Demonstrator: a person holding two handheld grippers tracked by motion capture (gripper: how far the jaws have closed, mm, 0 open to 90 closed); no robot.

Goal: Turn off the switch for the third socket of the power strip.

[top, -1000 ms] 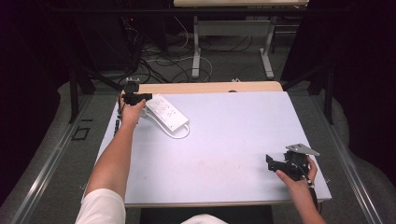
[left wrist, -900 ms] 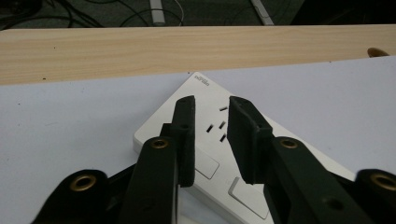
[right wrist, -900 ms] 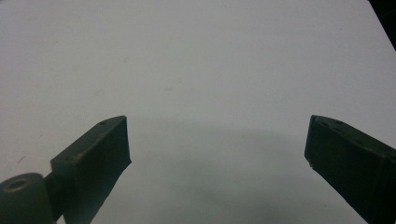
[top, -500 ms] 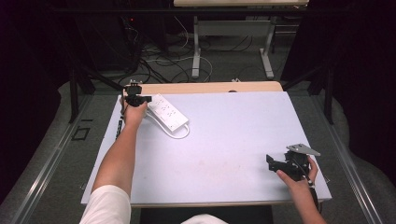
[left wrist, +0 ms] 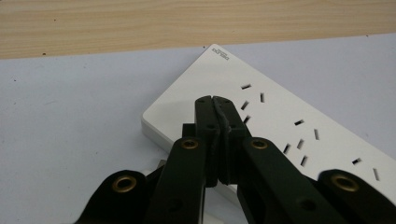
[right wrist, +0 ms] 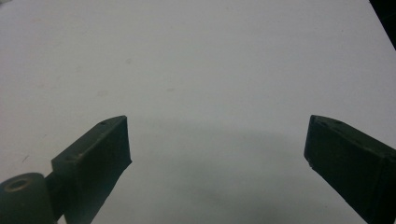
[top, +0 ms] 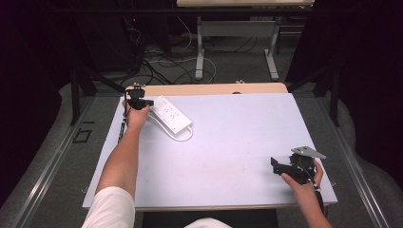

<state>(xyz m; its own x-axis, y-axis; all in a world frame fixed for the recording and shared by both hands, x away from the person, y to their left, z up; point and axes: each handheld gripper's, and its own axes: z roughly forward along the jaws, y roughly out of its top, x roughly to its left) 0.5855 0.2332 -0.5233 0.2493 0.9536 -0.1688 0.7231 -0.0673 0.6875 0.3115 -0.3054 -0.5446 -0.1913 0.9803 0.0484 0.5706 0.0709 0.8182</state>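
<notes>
At the table's (top: 228,142) far left corner, the left gripper (top: 139,101) hovered with jaws just closed together on nothing, tips over the white power strip's (top: 170,114) near end. The right gripper (top: 285,166) rested gaping, well apart.

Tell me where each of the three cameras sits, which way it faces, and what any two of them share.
High view: above the person's side, facing forward and down on the table; both forearms, left claw and right claw show.
Left gripper view: rides the left claw, looking along its shut jaws over the white power strip.
Right gripper view: rides the right claw, facing bare tabletop between its open jaws.
Shared: high and left gripper views both show the power strip.
</notes>
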